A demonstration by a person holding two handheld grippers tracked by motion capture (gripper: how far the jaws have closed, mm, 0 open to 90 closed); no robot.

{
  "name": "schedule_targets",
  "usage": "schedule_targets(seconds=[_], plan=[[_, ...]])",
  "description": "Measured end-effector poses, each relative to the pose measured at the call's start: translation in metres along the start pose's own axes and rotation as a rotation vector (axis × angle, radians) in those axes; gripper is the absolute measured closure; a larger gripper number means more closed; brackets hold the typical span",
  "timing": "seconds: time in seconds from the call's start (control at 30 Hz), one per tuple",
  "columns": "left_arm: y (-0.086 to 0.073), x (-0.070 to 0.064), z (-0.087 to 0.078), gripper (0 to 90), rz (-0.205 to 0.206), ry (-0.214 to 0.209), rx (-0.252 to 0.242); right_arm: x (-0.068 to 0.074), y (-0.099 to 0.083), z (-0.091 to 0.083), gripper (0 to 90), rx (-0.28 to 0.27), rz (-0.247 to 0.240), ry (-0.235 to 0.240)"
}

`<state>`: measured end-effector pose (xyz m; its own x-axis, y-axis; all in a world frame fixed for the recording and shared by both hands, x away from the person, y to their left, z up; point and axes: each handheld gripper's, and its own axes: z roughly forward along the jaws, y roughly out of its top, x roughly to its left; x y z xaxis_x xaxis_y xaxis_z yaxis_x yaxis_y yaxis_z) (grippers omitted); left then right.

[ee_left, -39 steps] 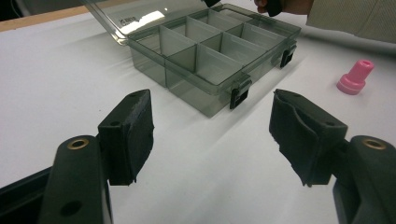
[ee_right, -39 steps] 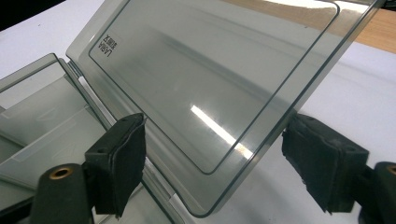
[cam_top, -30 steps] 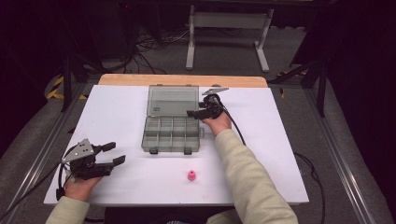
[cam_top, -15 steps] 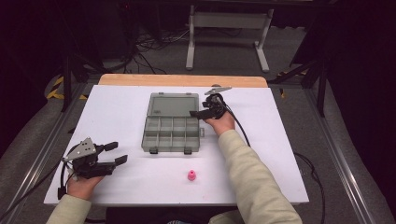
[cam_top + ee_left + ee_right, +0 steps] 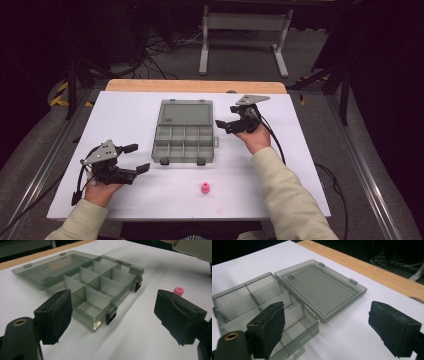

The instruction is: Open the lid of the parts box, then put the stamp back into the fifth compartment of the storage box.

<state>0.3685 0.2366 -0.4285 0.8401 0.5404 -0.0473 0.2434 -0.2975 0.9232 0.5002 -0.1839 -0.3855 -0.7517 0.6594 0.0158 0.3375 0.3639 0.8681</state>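
Note:
A grey see-through compartment box [image 5: 184,144] lies open mid-table, its lid [image 5: 185,113] flat on the far side and its compartments empty. A small pink piece [image 5: 205,188] sits on the white table in front of the box. My left gripper [image 5: 136,158] is open just left of the box's near corner, holding nothing. In the left gripper view the box [image 5: 100,282] and the pink piece [image 5: 178,290] lie beyond the left gripper [image 5: 116,315]. My right gripper [image 5: 223,127] is open at the box's right edge. The right gripper [image 5: 327,330] faces the lid [image 5: 319,287].
The white table top [image 5: 310,165] ends in a wooden strip [image 5: 195,86] at the far side. A metal stand [image 5: 242,22] and cables lie on the floor beyond it. Rails run along both sides of the table.
My left gripper has shifted a little to the right, toward the box. My right gripper has drawn back slightly from the box's right edge. The box and the pink piece have not moved.

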Motion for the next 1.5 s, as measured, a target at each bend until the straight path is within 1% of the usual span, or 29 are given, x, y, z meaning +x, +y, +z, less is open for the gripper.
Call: schedule_targets(seconds=[0.1,0.23,0.27,0.3,0.33,0.37,0.4,0.43,0.47,0.5,0.53,0.6,0.67,0.7,0.73,0.8,0.87,0.9,0.93,0.97,1.03,1.07,1.1,1.13,1.27,1.37,1.43,1.47,1.5], plan=[[0.008,-0.005,0.010,15.8,0.023,-0.036,0.010,0.006,-0.004,-0.020,14.0,-0.028,-0.018,-0.012],[0.017,-0.010,0.021,15.2,0.045,-0.075,0.010,0.012,-0.007,-0.041,12.4,-0.024,-0.029,-0.020],[0.017,-0.010,0.021,14.9,0.045,-0.075,0.010,0.014,-0.009,-0.048,12.6,-0.042,-0.037,-0.026],[0.019,-0.012,0.024,14.9,0.051,-0.083,0.010,0.014,-0.009,-0.048,12.6,-0.042,-0.037,-0.026],[0.023,-0.014,0.029,14.4,0.058,-0.101,0.008,0.017,-0.012,-0.059,12.6,-0.058,-0.042,-0.033],[0.023,-0.014,0.029,14.2,0.058,-0.101,0.008,0.017,-0.012,-0.059,12.6,-0.058,-0.042,-0.033],[0.024,-0.015,0.031,14.2,0.060,-0.109,0.008,0.018,-0.014,-0.063,12.6,-0.063,-0.043,-0.034],[0.027,-0.018,0.036,14.4,0.064,-0.128,0.012,0.021,-0.018,-0.071,12.5,-0.075,-0.046,-0.036],[0.027,-0.018,0.036,14.6,0.064,-0.128,0.012,0.021,-0.018,-0.071,12.5,-0.075,-0.046,-0.036],[0.030,-0.020,0.040,14.6,0.070,-0.139,0.019,0.022,-0.020,-0.074,12.6,-0.078,-0.047,-0.036],[0.031,-0.021,0.042,14.6,0.078,-0.143,0.020,0.024,-0.025,-0.080,12.6,-0.086,-0.050,-0.036],[0.033,-0.024,0.047,14.5,0.080,-0.161,0.022,0.026,-0.031,-0.085,12.6,-0.087,-0.046,-0.034],[0.035,-0.027,0.051,13.8,0.090,-0.169,0.027,0.030,-0.040,-0.095,12.6,-0.099,-0.044,-0.038],[0.037,-0.030,0.055,13.6,0.096,-0.183,0.032,0.031,-0.042,-0.099,12.6,-0.102,-0.043,-0.039],[0.037,-0.030,0.055,13.4,0.096,-0.183,0.032,0.031,-0.042,-0.099,12.6,-0.102,-0.043,-0.039],[0.040,-0.034,0.059,12.8,0.103,-0.195,0.031,0.033,-0.047,-0.105,12.5,-0.112,-0.040,-0.042],[0.042,-0.038,0.064,11.8,0.107,-0.211,0.032,0.035,-0.052,-0.111,12.5,-0.119,-0.038,-0.041],[0.043,-0.041,0.067,11.4,0.108,-0.221,0.038,0.036,-0.053,-0.112,12.5,-0.119,-0.038,-0.042],[0.044,-0.043,0.069,11.0,0.118,-0.228,0.047,0.037,-0.056,-0.114,12.5,-0.121,-0.038,-0.043],[0.044,-0.045,0.071,10.5,0.114,-0.238,0.050,0.038,-0.058,-0.116,12.5,-0.122,-0.038,-0.040],[0.045,-0.049,0.075,9.1,0.122,-0.250,0.054,0.041,-0.063,-0.120,12.5,-0.125,-0.039,-0.041],[0.046,-0.052,0.078,8.8,0.125,-0.271,0.050,0.041,-0.064,-0.120,12.5,-0.127,-0.039,-0.040],[0.046,-0.052,0.078,8.7,0.125,-0.271,0.050,0.041,-0.064,-0.120,12.5,-0.127,-0.039,-0.040],[0.047,-0.054,0.081,8.7,0.128,-0.280,0.051,0.042,-0.065,-0.121,12.5,-0.129,-0.039,-0.038],[0.049,-0.062,0.089,8.6,0.139,-0.299,0.080,0.046,-0.069,-0.125,12.5,-0.132,-0.050,-0.034],[0.049,-0.065,0.095,8.8,0.137,-0.312,0.099,0.048,-0.071,-0.126,12.5,-0.140,-0.051,-0.029],[0.050,-0.067,0.099,9.0,0.138,-0.309,0.126,0.049,-0.072,-0.125,12.5,-0.148,-0.048,-0.023],[0.049,-0.069,0.103,8.9,0.128,-0.313,0.155,0.051,-0.073,-0.125,12.5,-0.155,-0.044,-0.021],[0.049,-0.070,0.105,8.9,0.124,-0.319,0.168,0.051,-0.074,-0.125,12.4,-0.159,-0.044,-0.021]])
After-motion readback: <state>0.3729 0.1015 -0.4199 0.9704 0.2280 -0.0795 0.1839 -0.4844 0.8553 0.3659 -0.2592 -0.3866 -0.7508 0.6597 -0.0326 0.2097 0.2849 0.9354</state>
